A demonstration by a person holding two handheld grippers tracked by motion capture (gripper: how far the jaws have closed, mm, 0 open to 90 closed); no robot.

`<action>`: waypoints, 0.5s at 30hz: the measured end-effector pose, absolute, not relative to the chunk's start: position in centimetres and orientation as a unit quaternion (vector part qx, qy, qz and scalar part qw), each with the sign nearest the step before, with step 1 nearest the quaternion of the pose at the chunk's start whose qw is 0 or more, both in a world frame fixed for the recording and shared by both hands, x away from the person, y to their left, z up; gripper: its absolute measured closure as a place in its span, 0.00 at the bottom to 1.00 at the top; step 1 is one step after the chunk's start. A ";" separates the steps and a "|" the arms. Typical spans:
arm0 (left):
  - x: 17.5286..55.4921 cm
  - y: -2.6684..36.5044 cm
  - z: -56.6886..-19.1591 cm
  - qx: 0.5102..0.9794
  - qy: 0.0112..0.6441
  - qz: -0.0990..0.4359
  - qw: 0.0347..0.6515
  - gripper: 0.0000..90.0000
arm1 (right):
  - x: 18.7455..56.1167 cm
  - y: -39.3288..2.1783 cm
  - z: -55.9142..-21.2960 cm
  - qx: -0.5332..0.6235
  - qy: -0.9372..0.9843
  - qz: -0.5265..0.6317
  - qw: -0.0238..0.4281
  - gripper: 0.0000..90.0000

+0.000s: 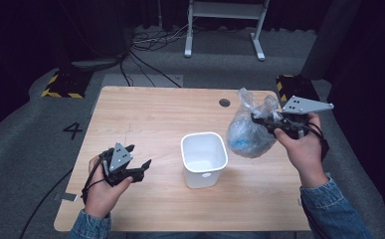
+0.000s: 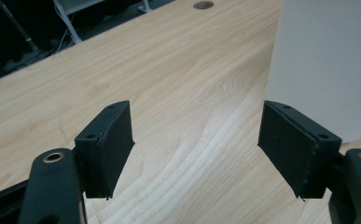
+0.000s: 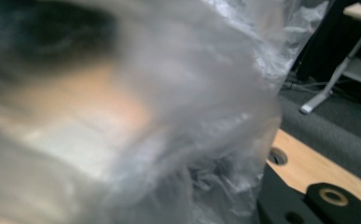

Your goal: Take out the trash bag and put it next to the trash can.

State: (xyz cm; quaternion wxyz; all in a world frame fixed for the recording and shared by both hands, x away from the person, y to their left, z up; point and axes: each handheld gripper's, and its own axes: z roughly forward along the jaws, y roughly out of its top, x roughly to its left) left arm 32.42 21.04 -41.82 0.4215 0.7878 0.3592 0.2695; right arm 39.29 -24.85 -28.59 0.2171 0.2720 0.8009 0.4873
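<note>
A clear plastic bag [image 1: 249, 130] with something blue inside hangs above the table's right side, held by its bunched neck in my right gripper [image 1: 260, 119], which is shut on it. In the right gripper view the bag [image 3: 178, 116] is a blur close to the lens. A white plastic bin [image 1: 204, 158] stands upright mid-table, left of the bag. My left gripper [image 1: 143, 168] rests low near the table's left front, its jaws open and empty. In the left gripper view its fingers [image 2: 107, 147] stand wide apart over bare wood, the bin's wall [image 2: 327, 65] to the right.
The wooden table [image 1: 145, 114] has a cable hole [image 1: 224, 102] near its far edge. Beyond it are a white frame's legs [image 1: 225, 30], floor cables and yellow-black striped bases [image 1: 60, 84] at both far corners.
</note>
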 end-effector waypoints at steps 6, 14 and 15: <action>32.2 22.1 -42.7 0.790 0.374 0.268 0.404 0.29 | 40.4 -25.3 -30.6 0.285 0.810 0.467 0.210 0.98; 31.6 22.9 -43.8 0.791 0.393 0.270 0.384 0.29 | 42.0 -24.8 -34.1 0.295 0.824 0.448 0.184 0.98; 31.5 23.0 -43.8 0.789 0.394 0.273 0.383 0.29 | 42.2 -24.6 -34.5 0.294 0.825 0.448 0.180 0.98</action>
